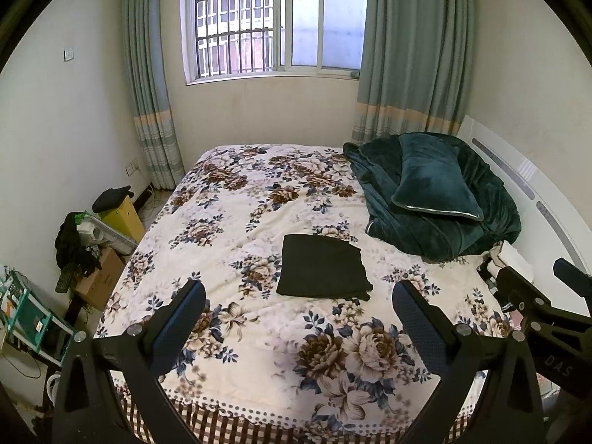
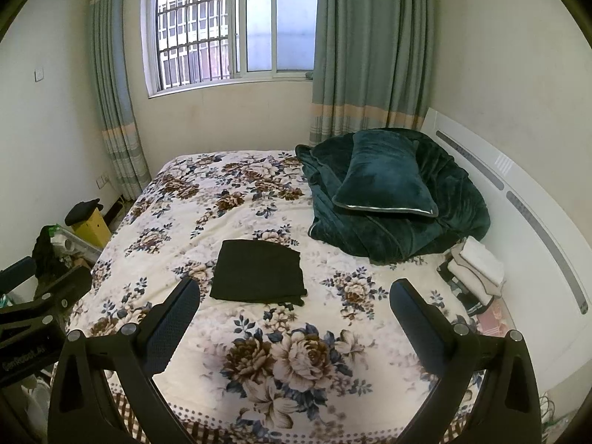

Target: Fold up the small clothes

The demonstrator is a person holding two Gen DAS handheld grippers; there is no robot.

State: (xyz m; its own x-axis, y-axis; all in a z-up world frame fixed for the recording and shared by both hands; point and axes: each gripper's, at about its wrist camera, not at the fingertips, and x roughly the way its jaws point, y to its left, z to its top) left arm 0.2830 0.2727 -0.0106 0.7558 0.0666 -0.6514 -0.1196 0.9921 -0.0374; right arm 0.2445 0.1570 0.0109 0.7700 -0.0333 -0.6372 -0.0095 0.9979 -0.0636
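A small black garment [image 1: 322, 271] lies folded into a flat rectangle on the floral bedspread [image 1: 259, 192]; it also shows in the right wrist view [image 2: 259, 271]. My left gripper [image 1: 299, 290] is open and empty, held above the bed's near edge, short of the garment. My right gripper [image 2: 295, 288] is open and empty too, at about the same distance, with the garment between and beyond its fingertips. The right gripper's body shows at the right edge of the left wrist view [image 1: 536, 307]. A stack of folded light clothes [image 2: 475, 266] lies at the bed's right side by the headboard.
A dark green blanket and pillow [image 2: 388, 185] are heaped at the bed's far right. A white headboard [image 2: 518, 192] runs along the right. Boxes, a yellow bin [image 1: 124, 216] and clutter stand on the floor left of the bed. A window with curtains is behind.
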